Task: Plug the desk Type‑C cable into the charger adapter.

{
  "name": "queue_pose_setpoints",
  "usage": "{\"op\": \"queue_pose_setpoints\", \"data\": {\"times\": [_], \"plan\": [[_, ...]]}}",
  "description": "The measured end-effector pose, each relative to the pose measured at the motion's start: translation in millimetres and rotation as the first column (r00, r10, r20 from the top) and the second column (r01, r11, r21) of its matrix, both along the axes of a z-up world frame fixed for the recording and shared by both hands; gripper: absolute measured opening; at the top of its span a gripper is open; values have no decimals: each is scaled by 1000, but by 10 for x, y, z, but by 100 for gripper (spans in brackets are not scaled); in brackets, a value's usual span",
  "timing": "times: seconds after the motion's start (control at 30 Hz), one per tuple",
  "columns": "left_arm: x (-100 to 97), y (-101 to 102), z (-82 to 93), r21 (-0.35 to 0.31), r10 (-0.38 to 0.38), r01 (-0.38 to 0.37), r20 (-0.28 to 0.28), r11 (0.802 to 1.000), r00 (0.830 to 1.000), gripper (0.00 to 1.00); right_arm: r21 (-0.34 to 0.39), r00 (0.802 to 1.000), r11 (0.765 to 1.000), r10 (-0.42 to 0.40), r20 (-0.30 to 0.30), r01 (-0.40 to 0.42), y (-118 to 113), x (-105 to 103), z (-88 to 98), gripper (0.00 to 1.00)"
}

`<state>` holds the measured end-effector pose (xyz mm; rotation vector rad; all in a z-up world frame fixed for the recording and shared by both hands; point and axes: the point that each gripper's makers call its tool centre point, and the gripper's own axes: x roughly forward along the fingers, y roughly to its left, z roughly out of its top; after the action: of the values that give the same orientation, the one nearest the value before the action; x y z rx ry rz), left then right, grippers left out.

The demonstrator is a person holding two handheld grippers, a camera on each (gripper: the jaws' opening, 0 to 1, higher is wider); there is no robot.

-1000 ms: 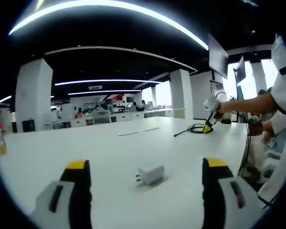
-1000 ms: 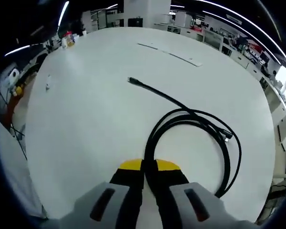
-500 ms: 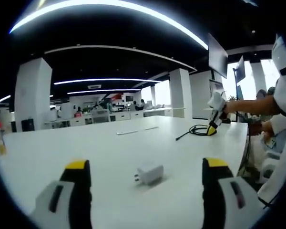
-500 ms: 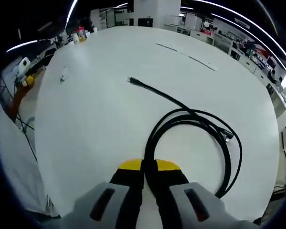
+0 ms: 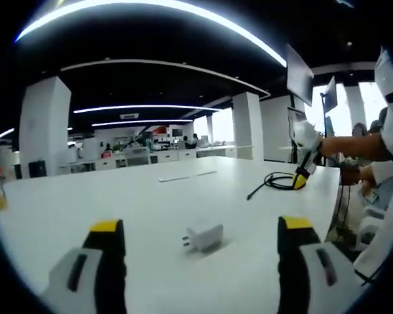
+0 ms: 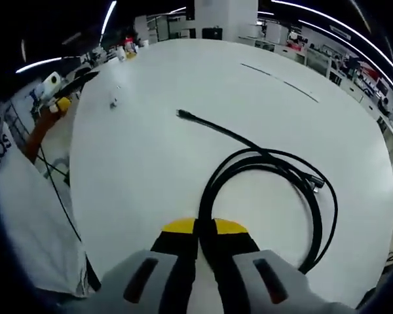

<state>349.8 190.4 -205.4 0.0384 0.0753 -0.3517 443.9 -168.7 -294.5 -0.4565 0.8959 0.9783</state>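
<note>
A white charger adapter (image 5: 203, 236) lies on the white table (image 5: 150, 203), prongs to the left, between and just beyond my left gripper (image 5: 200, 252), which is open. A black Type-C cable (image 6: 268, 176) lies coiled on the table, its free plug end (image 6: 182, 114) stretched out far ahead. My right gripper (image 6: 205, 229) is shut on the cable's loop at its near side. In the left gripper view the right gripper (image 5: 302, 176) stands at the far right over the black cable (image 5: 272, 181). The adapter (image 6: 113, 102) is a small speck at far left.
A person's arm (image 5: 354, 145) and white sleeve (image 6: 26, 216) reach in from the table's side. Bottles (image 6: 128, 47) stand at the table's far edge. A thin seam strip (image 6: 281, 82) crosses the tabletop. Office desks and pillars lie beyond.
The right gripper, still shut on the cable, has shifted rightward in the left gripper view, dragging the cable with it. The left gripper and adapter have barely moved.
</note>
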Motion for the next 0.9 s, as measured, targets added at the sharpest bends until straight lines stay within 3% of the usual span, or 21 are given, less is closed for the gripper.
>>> {"op": "queue_pose_setpoints", "data": {"times": [0.33, 0.9], "plan": [[-4, -26, 1, 0, -9, 9, -1, 1000, 1000, 97, -4, 998, 998, 59, -18, -59, 180, -364, 4, 7], [5, -62, 9, 5, -15, 15, 2, 1000, 1000, 97, 21, 994, 995, 94, -47, -93, 343, -725, 8, 6]]}}
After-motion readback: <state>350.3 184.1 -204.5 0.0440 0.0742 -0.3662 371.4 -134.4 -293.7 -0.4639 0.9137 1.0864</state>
